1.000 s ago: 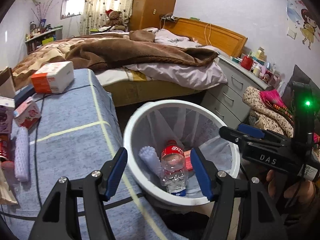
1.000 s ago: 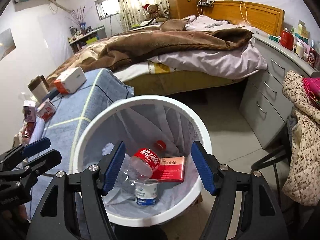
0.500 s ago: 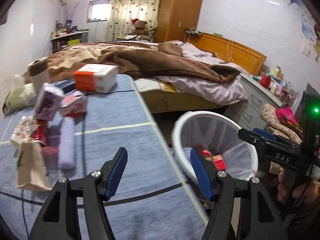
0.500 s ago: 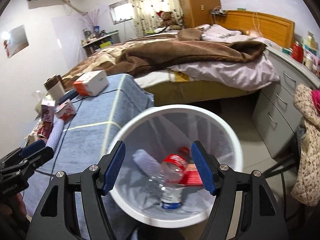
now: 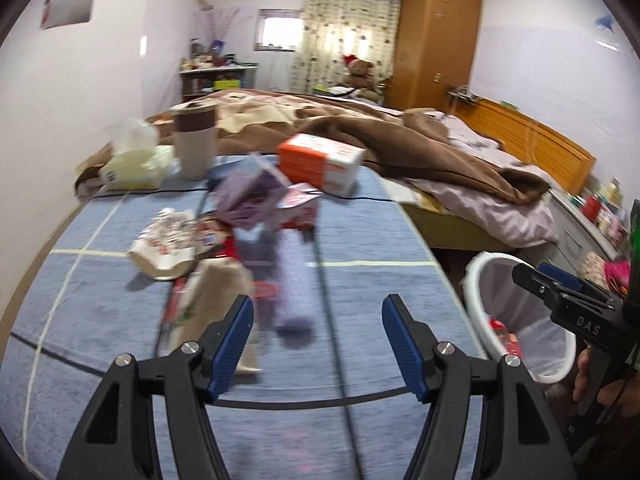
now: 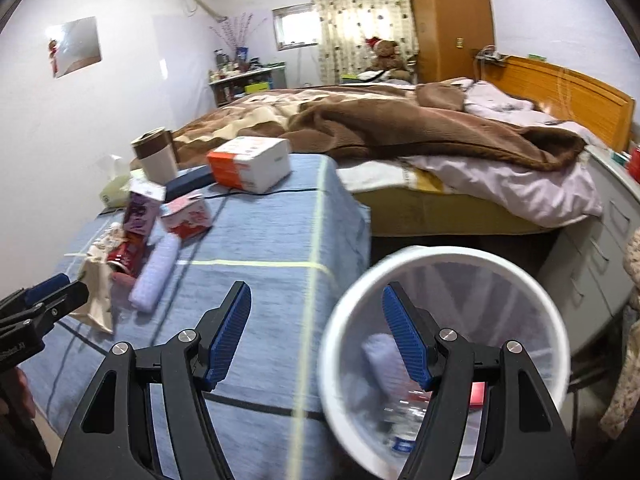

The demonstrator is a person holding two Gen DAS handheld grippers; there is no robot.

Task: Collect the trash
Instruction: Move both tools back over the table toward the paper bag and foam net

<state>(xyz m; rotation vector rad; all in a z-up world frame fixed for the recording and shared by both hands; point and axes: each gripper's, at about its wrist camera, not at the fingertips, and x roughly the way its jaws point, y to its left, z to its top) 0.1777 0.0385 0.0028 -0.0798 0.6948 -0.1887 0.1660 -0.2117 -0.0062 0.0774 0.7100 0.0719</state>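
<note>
Trash lies in a loose cluster on the blue cloth-covered tabletop [image 5: 360,240], left of the white mesh-lined round bin [image 6: 532,280] that already holds a few pieces. Your left tool [image 5: 316,344] is spread open and empty, pointed at the pale purple soft roll [image 5: 294,280]. It looks light and squashy, so pinch it across its middle. Your right tool [image 6: 316,332] is also open and empty, over the bin's near rim. The crumpled beige paper bag [image 6: 96,292] will probably crush; take it by a fold.
</note>
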